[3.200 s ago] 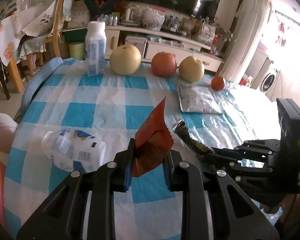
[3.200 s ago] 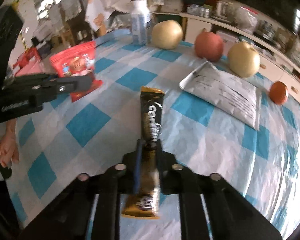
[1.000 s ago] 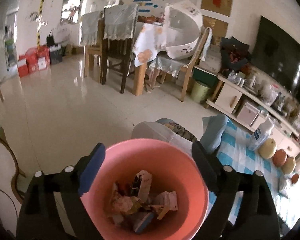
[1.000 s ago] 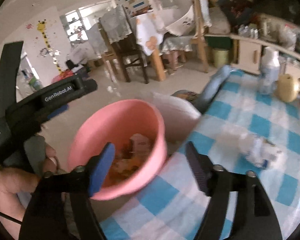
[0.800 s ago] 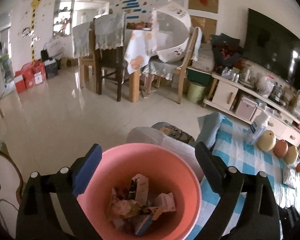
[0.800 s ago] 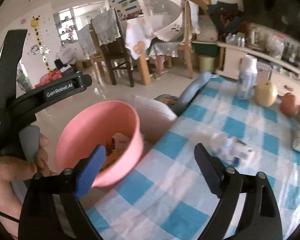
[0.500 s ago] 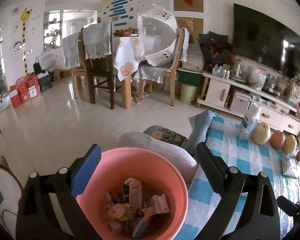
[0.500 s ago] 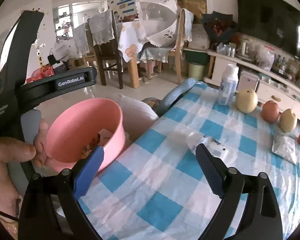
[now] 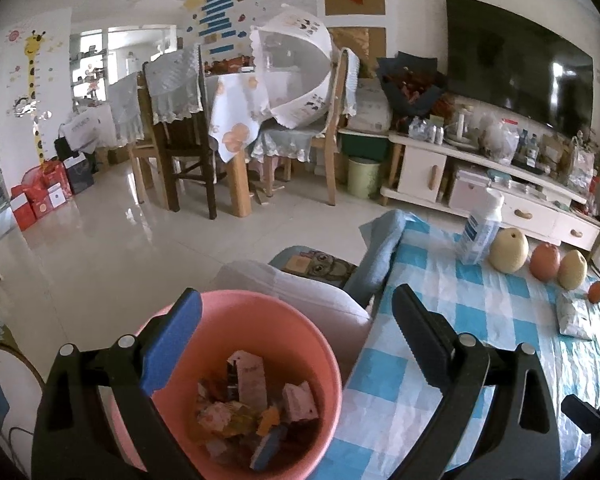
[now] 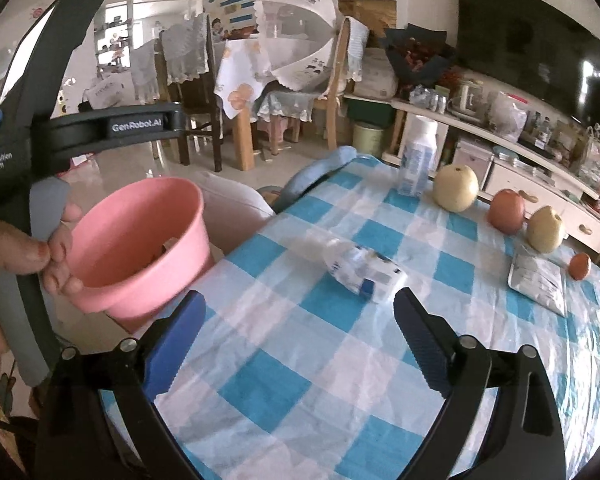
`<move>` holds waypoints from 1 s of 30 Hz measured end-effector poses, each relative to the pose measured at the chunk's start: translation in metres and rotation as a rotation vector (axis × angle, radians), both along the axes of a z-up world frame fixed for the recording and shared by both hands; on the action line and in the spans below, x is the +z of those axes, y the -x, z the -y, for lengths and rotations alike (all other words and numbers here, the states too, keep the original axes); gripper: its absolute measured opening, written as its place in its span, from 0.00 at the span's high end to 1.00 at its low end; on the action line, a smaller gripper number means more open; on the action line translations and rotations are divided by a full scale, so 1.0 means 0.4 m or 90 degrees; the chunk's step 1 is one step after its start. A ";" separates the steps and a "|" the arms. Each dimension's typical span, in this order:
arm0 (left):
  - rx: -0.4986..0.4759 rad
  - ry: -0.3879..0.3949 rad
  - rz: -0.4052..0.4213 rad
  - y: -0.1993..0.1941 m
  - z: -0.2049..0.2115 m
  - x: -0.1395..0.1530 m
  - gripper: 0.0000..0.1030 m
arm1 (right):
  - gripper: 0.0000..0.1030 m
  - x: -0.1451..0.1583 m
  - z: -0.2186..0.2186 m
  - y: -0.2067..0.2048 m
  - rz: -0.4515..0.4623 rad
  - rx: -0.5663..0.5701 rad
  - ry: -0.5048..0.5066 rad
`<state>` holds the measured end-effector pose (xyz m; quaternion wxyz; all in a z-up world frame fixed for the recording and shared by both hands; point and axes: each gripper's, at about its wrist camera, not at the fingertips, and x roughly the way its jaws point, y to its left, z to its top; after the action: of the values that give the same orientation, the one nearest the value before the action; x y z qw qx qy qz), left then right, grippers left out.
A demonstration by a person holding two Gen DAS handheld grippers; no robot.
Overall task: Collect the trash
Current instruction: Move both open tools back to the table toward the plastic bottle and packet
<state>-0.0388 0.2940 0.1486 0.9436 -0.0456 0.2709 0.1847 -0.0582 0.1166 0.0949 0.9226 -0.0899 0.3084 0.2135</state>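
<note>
A pink bin (image 9: pixel 300 328) stands beside the table's left edge with several wrappers (image 9: pixel 252 408) inside. My left gripper (image 9: pixel 296 320) is open and empty above the bin. My right gripper (image 10: pixel 298 320) is open and empty above the blue checked tablecloth (image 10: pixel 332 368). The bin also shows at the left of the right wrist view (image 10: pixel 140 240), with the left gripper's body above it. An empty plastic bottle (image 10: pixel 360 266) lies on its side on the cloth, just beyond the right gripper. A silver pouch (image 10: pixel 536 278) lies flat at the far right.
An upright white bottle (image 10: pixel 418 156), two pale pears (image 10: pixel 456 188), a red apple (image 10: pixel 507 211) and a small orange (image 10: pixel 579 266) line the table's far edge. A white cushion (image 9: pixel 300 292) sits behind the bin. Chairs, a dining table and a TV cabinet stand beyond.
Both grippers dropped their wrappers into the bin and opened. Over the last second both have drawn back and up from the bin, the right one swinging over the table.
</note>
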 end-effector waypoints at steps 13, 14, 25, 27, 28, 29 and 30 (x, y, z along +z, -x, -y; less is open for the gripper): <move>-0.035 -0.015 -0.045 -0.036 0.078 -0.021 0.07 | 0.09 -0.009 0.103 -0.008 0.009 -0.033 0.003; -0.040 -0.013 -0.047 -0.038 0.084 -0.022 0.07 | 0.09 -0.008 0.113 -0.008 0.013 -0.038 0.006; -0.162 0.068 -0.074 -0.065 0.160 -0.059 0.07 | 0.09 0.007 0.266 -0.035 0.016 -0.099 -0.012; -0.182 0.104 -0.088 -0.075 0.172 -0.076 0.07 | 0.09 0.007 0.302 -0.042 0.018 -0.112 -0.013; -0.190 0.120 -0.093 -0.081 0.181 -0.082 0.07 | 0.09 0.008 0.321 -0.046 0.019 -0.118 -0.015; -0.199 0.135 -0.099 -0.085 0.189 -0.090 0.07 | 0.09 0.008 0.336 -0.050 0.018 -0.123 -0.018; -0.209 0.153 -0.104 -0.090 0.197 -0.095 0.07 | 0.09 0.009 0.364 -0.056 0.017 -0.135 -0.023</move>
<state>-0.0027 0.2152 0.1106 0.9238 -0.0981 0.3702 -0.0016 -0.0357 -0.0288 0.0984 0.9456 -0.0426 0.2998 0.1190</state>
